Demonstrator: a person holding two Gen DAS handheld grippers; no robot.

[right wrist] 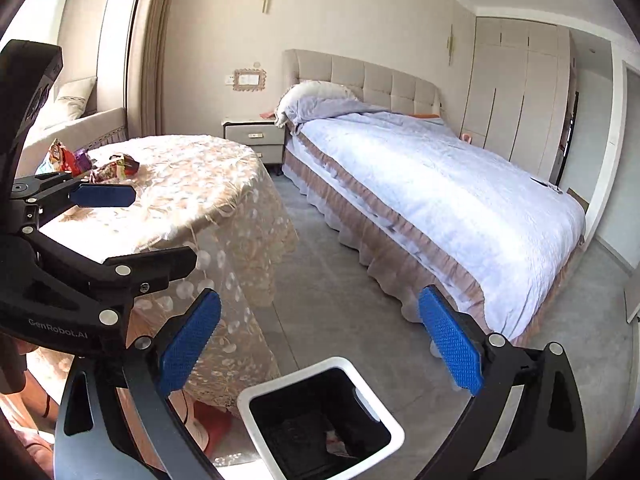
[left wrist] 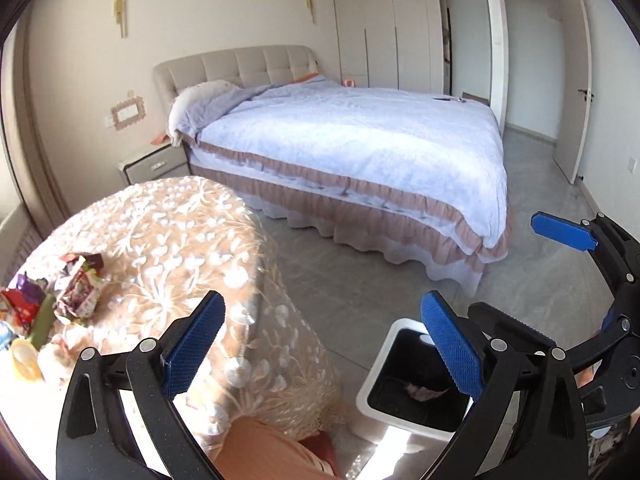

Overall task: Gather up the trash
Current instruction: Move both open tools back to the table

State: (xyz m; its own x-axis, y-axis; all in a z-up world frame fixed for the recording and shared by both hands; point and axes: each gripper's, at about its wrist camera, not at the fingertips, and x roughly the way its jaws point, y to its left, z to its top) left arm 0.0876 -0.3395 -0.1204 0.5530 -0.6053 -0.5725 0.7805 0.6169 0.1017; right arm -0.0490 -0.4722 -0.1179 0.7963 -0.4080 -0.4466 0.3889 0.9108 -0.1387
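Observation:
A pile of crumpled snack wrappers lies on the round table with a lace cloth, at its left side; it also shows in the right wrist view. A white bin with a black liner stands on the floor to the right of the table, with a scrap inside; the right wrist view looks down into it. My left gripper is open and empty, above the table edge and the bin. My right gripper is open and empty, above the bin.
A large bed with a pale blue quilt fills the middle of the room. A nightstand stands beside it. Grey floor lies between table and bed. Wardrobes and an open door are at the back right.

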